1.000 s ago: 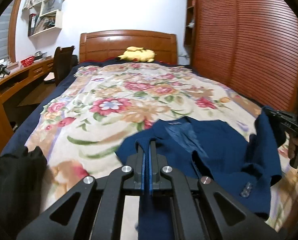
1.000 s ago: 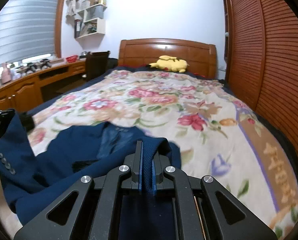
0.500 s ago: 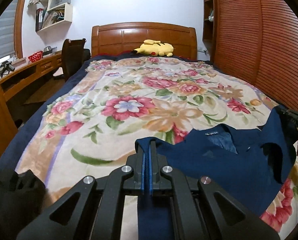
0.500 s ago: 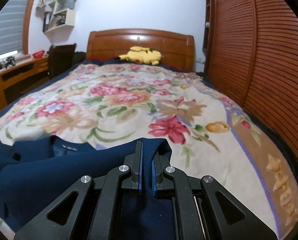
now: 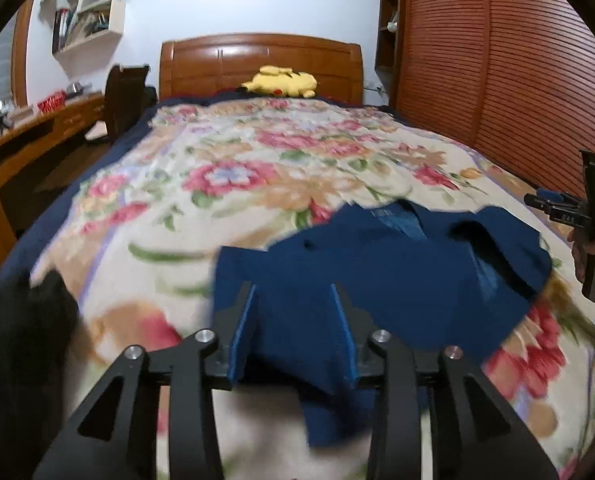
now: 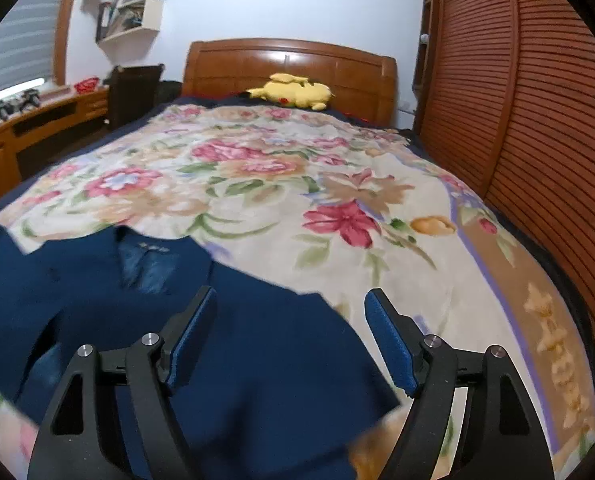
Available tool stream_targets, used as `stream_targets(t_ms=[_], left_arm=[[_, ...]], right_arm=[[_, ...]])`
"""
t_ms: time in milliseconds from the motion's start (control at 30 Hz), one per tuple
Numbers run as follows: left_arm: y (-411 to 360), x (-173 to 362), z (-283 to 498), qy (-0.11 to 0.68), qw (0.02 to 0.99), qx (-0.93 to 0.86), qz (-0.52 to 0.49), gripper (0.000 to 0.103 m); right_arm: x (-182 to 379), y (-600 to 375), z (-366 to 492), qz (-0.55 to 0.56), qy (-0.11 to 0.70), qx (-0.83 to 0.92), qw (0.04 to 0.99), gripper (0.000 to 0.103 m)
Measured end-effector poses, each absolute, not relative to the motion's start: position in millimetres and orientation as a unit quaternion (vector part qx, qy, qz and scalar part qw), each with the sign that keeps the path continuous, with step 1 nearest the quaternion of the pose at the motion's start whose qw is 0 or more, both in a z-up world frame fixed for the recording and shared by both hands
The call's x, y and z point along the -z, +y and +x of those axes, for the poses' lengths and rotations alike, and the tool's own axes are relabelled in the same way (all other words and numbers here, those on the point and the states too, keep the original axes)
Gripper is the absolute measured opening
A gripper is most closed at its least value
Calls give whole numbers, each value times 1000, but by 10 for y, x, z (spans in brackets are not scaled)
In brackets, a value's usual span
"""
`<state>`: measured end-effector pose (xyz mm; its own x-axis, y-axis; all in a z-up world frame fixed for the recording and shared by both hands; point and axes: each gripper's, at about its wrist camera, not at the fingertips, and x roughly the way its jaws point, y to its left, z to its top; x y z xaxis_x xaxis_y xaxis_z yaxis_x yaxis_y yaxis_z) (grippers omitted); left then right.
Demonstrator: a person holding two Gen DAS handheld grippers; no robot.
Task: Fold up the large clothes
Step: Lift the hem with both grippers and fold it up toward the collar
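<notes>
- The navy jacket [image 6: 225,344] lies spread on the floral bedspread [image 6: 297,184] near the bed's foot, collar toward the headboard.
- The left gripper [image 5: 293,304] is opening, its jaws narrow; cloth lies between the pads, unpinched.
- The right gripper [image 6: 289,320] is opening wide over the jacket's shoulder, holding nothing.
- Likely best: release both corners cleanly, lift straight off, then smooth the jacket before the next fold.
</notes>
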<state>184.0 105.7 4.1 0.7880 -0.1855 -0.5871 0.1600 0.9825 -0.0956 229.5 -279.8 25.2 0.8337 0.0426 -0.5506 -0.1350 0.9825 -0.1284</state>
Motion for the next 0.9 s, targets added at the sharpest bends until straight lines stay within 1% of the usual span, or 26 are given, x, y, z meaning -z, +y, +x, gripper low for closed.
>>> stream_targets(t_ms=[267,633,900], left_arm=[[950,343,1584,357,927,116,-20,37],[892,541,1568,390,912,123,-12,37],[862,641,1634,403,907,123,-12,38]], right_arm=[[27,-2850,1751,-92,294,-76,948,78],[445,-3050,1591,-63,367,-89,924,78],[588,-3011,1545,-67,368,-90,923,78]])
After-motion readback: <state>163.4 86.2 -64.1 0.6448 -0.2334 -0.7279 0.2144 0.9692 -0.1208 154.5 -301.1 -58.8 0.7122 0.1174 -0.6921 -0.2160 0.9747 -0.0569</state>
